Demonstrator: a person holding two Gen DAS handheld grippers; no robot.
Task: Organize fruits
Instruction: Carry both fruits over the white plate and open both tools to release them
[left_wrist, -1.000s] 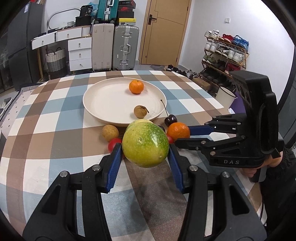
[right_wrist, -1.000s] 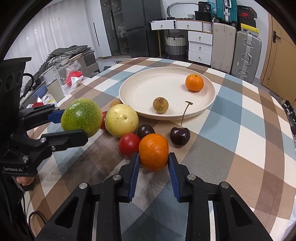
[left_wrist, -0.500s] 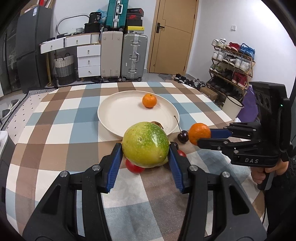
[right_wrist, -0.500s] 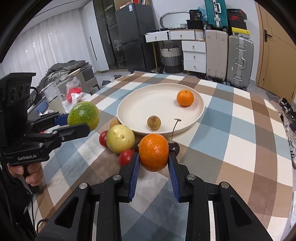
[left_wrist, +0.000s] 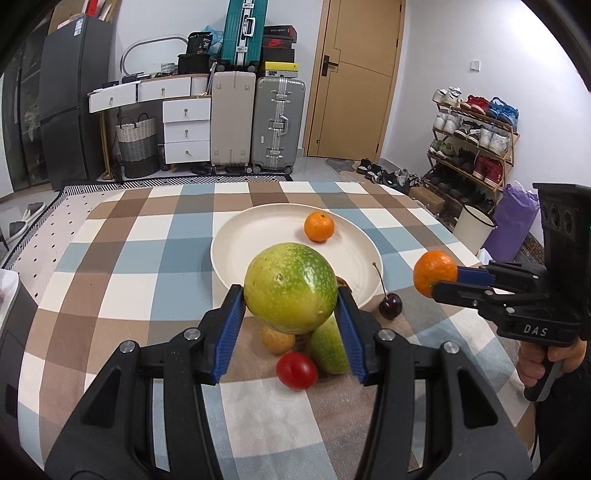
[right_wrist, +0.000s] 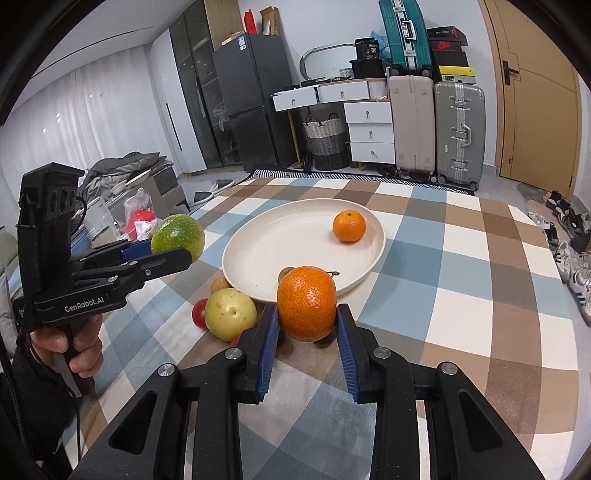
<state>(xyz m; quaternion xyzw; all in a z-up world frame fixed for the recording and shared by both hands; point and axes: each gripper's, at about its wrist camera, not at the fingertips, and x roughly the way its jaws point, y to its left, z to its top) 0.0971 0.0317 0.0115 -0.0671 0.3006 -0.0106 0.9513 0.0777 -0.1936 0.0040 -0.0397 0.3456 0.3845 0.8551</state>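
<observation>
My left gripper (left_wrist: 290, 295) is shut on a large green-yellow fruit (left_wrist: 290, 288) and holds it in the air short of the white plate (left_wrist: 258, 236); it also shows in the right wrist view (right_wrist: 179, 236). My right gripper (right_wrist: 306, 314) is shut on an orange (right_wrist: 306, 302), lifted above the table; the orange also shows in the left wrist view (left_wrist: 435, 272). The plate (right_wrist: 266, 251) holds a small orange (right_wrist: 349, 226) and a brown longan (right_wrist: 285, 273). On the cloth lie a yellow fruit (right_wrist: 231, 314), a red tomato (left_wrist: 297, 370), a longan (left_wrist: 277, 338) and a dark cherry (left_wrist: 390, 306).
The table has a checked cloth (left_wrist: 147, 258). Suitcases (left_wrist: 279, 125) and white drawers (left_wrist: 186, 129) stand behind it, a shoe rack (left_wrist: 476, 140) and a white bucket (left_wrist: 474, 227) to its right. Bags and clutter (right_wrist: 140, 218) sit off the table's left edge.
Both grippers have risen from the table with their fruits. The orange has left the cloth, and the green fruit is higher and nearer the plate.
</observation>
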